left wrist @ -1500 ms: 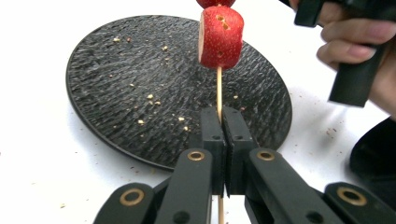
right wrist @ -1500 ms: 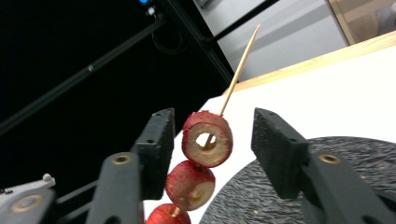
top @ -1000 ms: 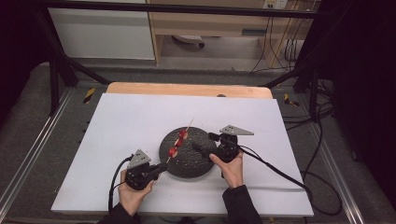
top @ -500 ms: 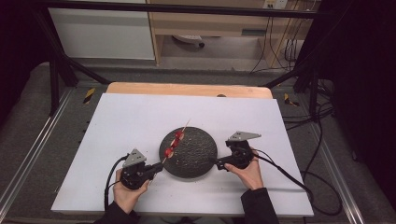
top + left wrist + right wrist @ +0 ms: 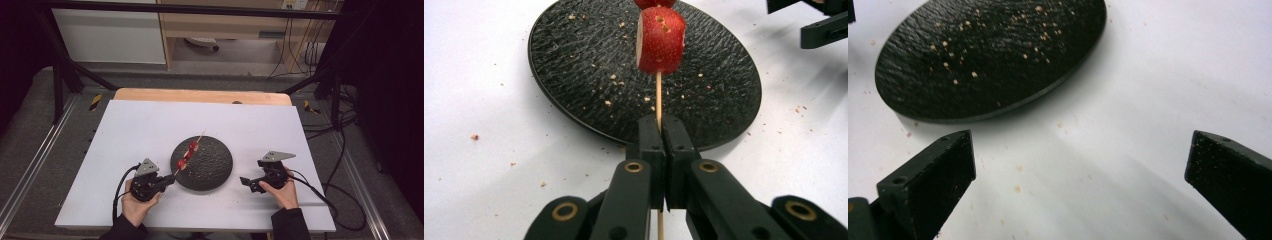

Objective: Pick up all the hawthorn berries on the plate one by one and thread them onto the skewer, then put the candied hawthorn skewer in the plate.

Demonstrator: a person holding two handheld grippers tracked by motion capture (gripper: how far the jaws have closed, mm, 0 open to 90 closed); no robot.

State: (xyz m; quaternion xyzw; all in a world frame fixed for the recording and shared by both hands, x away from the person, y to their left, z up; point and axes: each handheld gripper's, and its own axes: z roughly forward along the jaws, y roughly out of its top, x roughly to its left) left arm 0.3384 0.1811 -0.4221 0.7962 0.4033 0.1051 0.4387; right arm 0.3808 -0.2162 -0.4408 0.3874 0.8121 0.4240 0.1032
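Observation:
A thin wooden skewer (image 5: 187,155) carries two red strawberries (image 5: 181,163) and slants up over the left rim of a round black textured plate (image 5: 212,167). My left gripper (image 5: 170,179) is shut on the skewer's lower end. In the left gripper view the jaws (image 5: 659,125) pinch the stick (image 5: 658,95) below the nearer strawberry (image 5: 660,40). My right gripper (image 5: 251,175) rests low over the white sheet to the right of the plate. Its jaws have just been opening and stand wide (image 5: 1083,160), with nothing between them, beside the plate (image 5: 988,55).
A white sheet (image 5: 125,125) covers the table, with a wooden edge (image 5: 200,95) at the back. Crumbs dot the plate and the sheet around it. Cables trail from both grippers toward the front. Metal frame rails (image 5: 30,165) run along both sides.
My right gripper has pulled away from the skewer over the plate, moving right and down to the white sheet. The left gripper has kept its grip on the skewer in place.

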